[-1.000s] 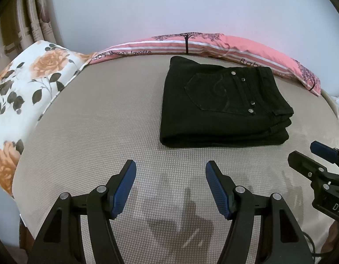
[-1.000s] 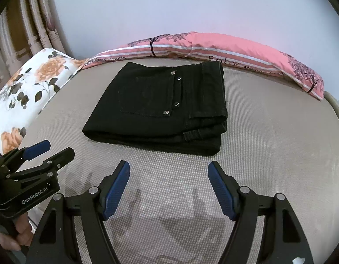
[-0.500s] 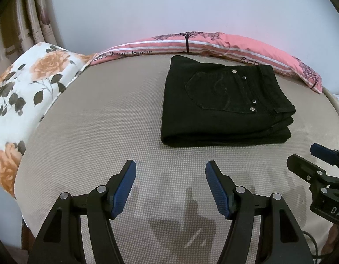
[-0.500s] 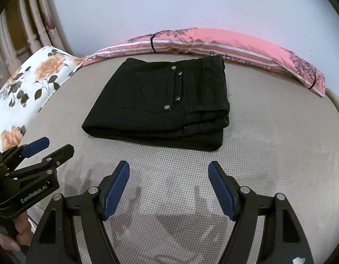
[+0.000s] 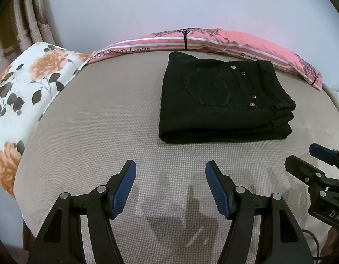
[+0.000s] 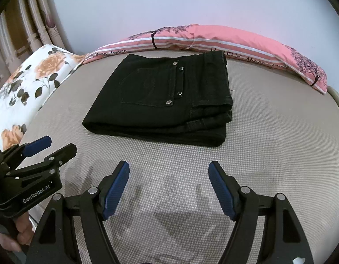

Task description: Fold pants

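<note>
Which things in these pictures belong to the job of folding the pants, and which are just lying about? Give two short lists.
Part of the job:
- black pants, folded in a stack on the bed
- left gripper, open and empty
- right gripper, open and empty

Just lying about:
- pink striped pillow behind the pants
- flowered pillow at the left
- curtain

The pants (image 5: 222, 101) are matt black cloth with shiny metal rivets; the bed (image 5: 99, 132) cover has a rough woven texture.
</note>
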Tool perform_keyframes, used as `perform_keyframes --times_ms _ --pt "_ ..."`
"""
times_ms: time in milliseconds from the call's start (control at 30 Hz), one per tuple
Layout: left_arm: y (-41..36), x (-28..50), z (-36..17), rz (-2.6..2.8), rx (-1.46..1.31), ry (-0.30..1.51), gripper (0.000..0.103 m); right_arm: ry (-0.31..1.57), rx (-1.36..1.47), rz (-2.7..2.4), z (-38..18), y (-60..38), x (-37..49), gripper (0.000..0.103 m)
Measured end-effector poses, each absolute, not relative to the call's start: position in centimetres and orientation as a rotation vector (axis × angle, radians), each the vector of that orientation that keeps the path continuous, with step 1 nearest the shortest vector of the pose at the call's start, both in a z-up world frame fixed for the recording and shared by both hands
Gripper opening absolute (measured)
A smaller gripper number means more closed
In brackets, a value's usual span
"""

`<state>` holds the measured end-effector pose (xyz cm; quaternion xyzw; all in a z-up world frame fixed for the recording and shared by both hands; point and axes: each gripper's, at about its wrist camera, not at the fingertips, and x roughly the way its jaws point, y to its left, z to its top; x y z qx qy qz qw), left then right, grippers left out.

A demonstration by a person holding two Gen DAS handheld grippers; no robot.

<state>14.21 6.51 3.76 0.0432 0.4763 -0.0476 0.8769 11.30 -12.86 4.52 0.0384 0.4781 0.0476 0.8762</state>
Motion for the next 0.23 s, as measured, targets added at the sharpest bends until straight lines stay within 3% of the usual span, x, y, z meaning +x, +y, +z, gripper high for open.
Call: perform_keyframes --times_ms 233 --pt "6.40 14.27 3.75 -0.108 0.092 0.994 0.066 0.999 0.085 0.100 4.45 -12.94 11.30 0.072"
